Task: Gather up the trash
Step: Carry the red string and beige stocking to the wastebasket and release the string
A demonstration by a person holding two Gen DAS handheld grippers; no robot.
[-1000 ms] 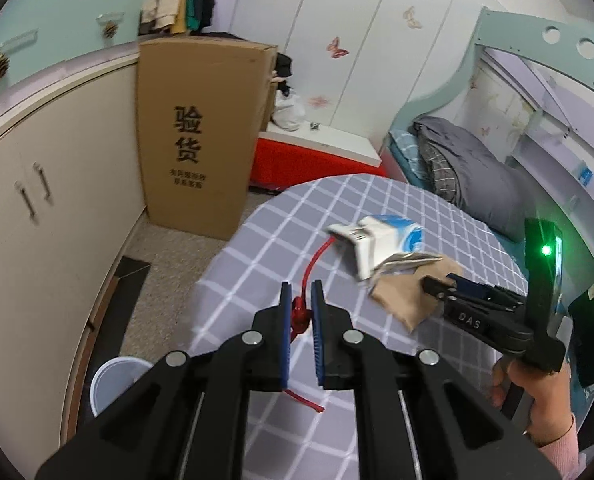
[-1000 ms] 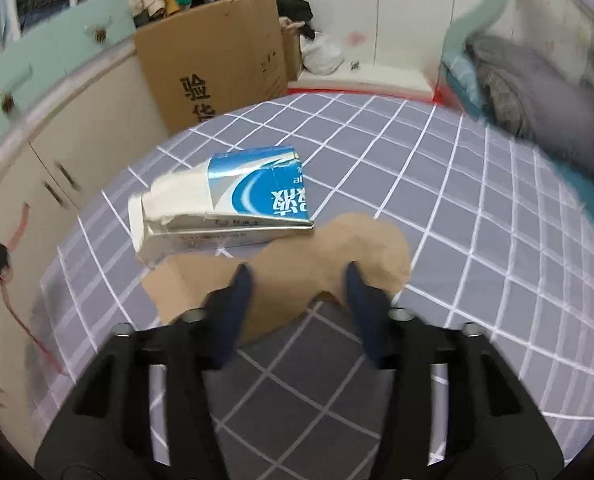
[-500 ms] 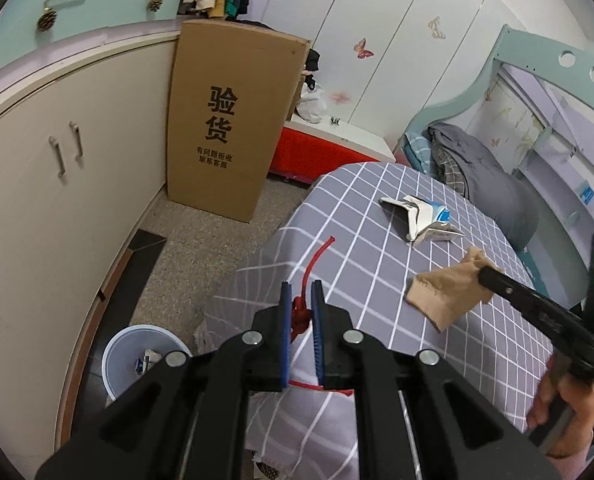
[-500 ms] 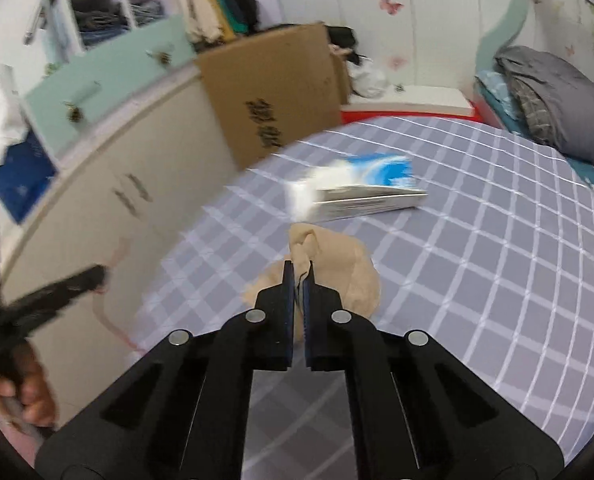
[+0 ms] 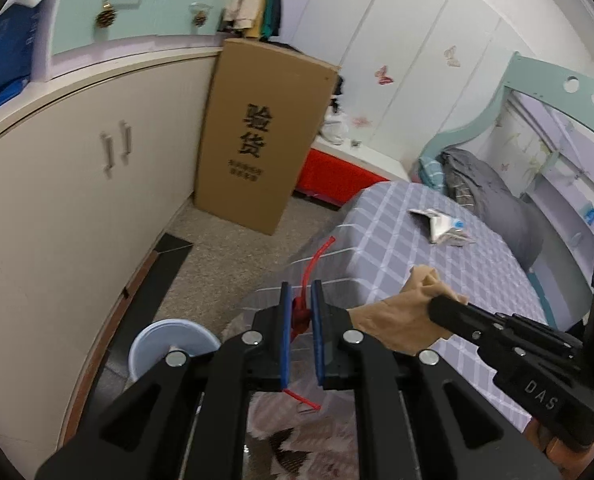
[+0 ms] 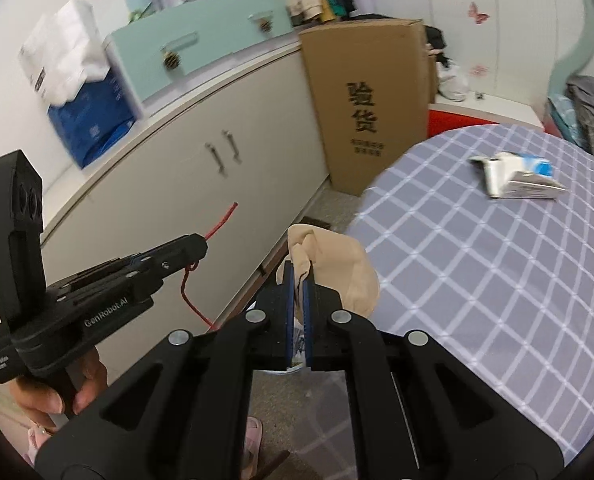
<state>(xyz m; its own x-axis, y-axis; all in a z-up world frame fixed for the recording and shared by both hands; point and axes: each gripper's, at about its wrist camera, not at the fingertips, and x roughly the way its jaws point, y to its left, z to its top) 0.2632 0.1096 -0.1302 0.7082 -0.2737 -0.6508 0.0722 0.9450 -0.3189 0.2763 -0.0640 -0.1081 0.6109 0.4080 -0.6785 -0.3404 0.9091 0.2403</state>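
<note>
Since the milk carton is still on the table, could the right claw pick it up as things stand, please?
Probably not yet: the right claw is shut on the tan cloth, so its jaws are taken, and the milk carton lies well apart across the table.

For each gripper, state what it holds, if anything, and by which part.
The left gripper pinches the red string at its knot. The right gripper pinches the tan cloth by a bunched upper fold.
</note>
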